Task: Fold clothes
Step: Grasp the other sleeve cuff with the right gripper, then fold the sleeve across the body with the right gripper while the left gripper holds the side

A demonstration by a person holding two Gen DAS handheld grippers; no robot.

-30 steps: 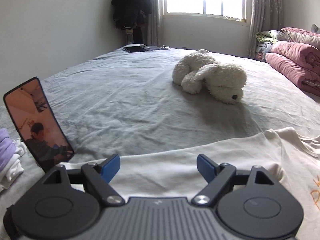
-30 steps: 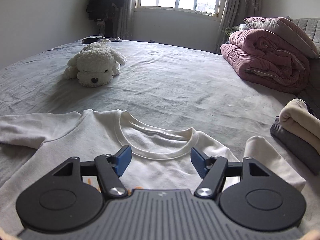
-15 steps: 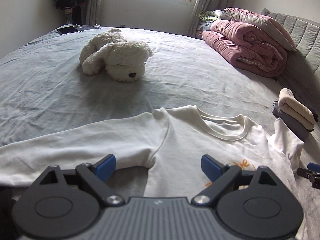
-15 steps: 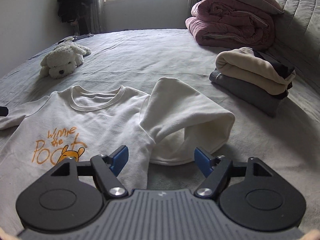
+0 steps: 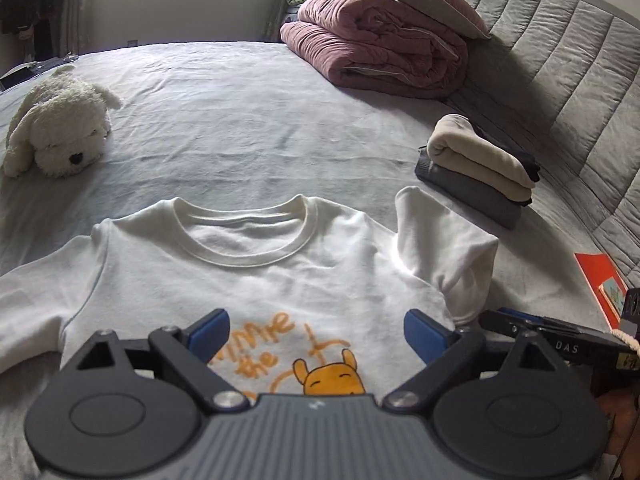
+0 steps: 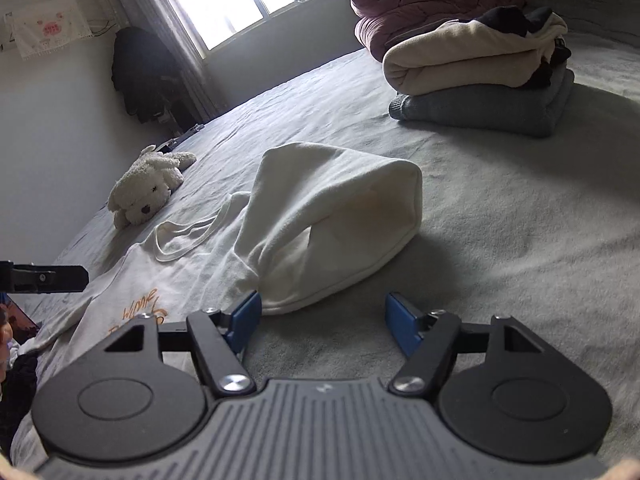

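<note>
At far left a plush dog (image 5: pixel 56 124) lies on the bed (image 5: pixel 248 112); your left hand-held gripper (image 5: pixel 316 332) hangs spread over the printed chest of the white shirt (image 5: pixel 248 280), which lies flat, collar away from you. Your right hand-held gripper (image 6: pixel 322 318), jaws apart after just narrowing, grips nothing; its left pad sits just beside the folded-back sleeve (image 6: pixel 332 216). Folded clothes (image 5: pixel 480 164) lie stacked at right.
</note>
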